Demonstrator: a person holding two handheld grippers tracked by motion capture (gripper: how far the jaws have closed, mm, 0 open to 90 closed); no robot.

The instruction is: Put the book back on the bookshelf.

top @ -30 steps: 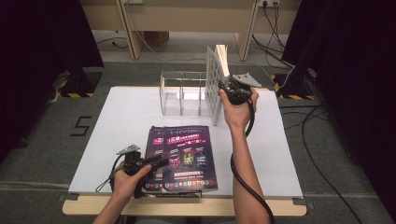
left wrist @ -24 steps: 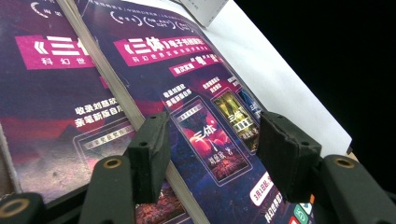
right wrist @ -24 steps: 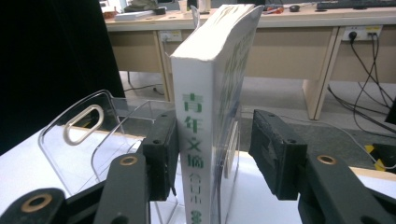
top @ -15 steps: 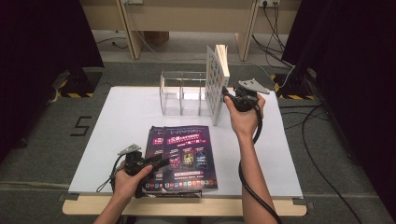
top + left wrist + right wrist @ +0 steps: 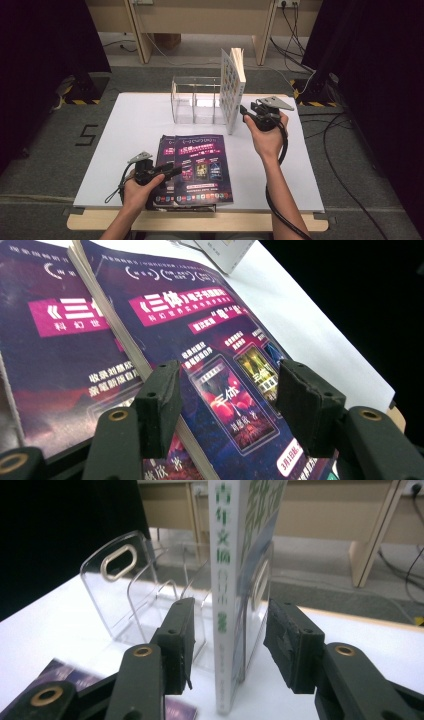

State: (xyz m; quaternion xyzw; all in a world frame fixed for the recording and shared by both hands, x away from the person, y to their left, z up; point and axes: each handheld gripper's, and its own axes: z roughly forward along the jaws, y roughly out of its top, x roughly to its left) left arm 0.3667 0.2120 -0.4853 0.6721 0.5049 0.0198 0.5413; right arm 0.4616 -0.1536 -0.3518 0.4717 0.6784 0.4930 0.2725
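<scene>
Books were the work: one white book stood upright against the clear rack's right end, spine tall, straight ahead of the right tongs, which had released it and backed off rightward since a second earlier. Left tongs hovered released over the purple books lying on the tabletop.

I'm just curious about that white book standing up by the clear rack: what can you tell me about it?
The white book stands upright on its bottom edge on the white table, against the right end of the clear plastic rack. Its cover shows a grid of small pictures, its white spine green characters. The right gripper has its fingers open on either side of the spine, not touching.
</scene>
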